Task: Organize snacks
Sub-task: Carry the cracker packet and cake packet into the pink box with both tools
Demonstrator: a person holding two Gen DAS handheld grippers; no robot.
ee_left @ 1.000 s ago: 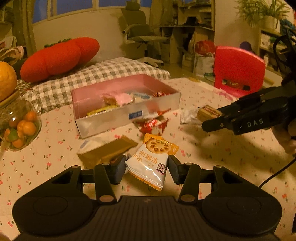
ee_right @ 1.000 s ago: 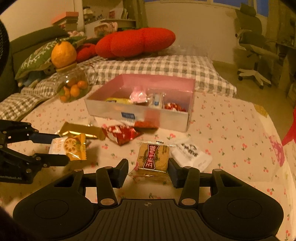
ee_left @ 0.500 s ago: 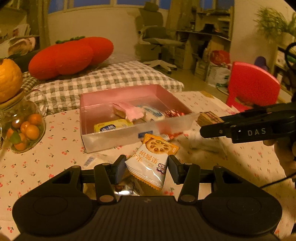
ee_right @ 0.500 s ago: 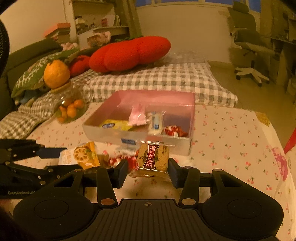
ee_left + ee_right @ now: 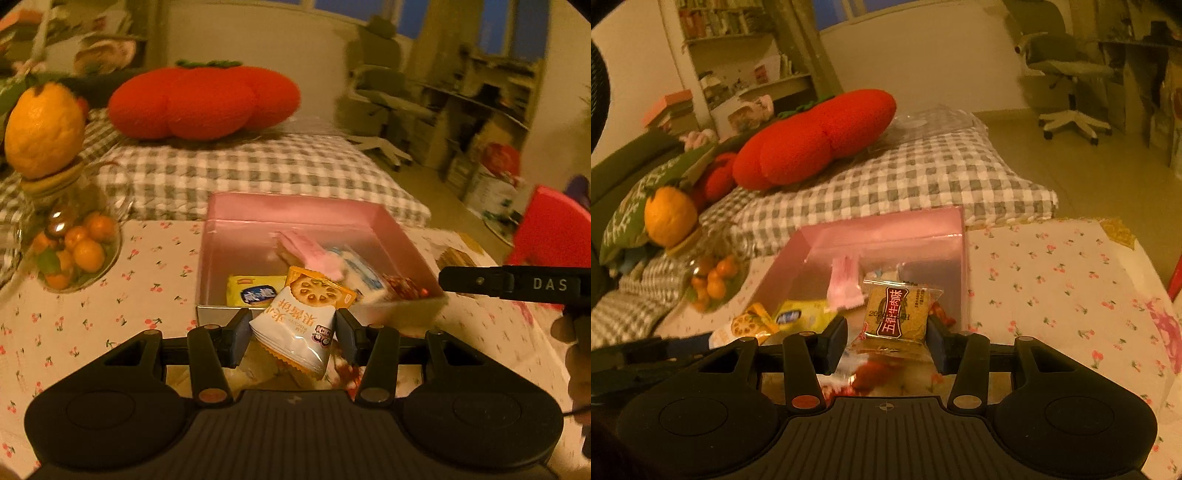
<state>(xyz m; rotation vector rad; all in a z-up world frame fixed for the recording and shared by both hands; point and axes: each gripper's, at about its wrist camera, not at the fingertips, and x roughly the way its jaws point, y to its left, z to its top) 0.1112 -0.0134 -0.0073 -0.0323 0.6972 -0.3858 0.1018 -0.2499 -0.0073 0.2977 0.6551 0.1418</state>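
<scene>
Black ribbed tool [image 5: 293, 332]; copper screws; other tool [image 5: 517, 284] lettered DAS.

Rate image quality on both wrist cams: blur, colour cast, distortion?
Left wrist: strong amber cast, fisheye bending at the edges, motion smear on the pink box front edge; the biscuit packet in the left gripper is sharp. Right wrist: same cast; background and box contents soft, brown packet readable.

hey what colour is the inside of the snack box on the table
Pink inside the box, with silvery outer walls. It shows best in the left wrist view.
</scene>
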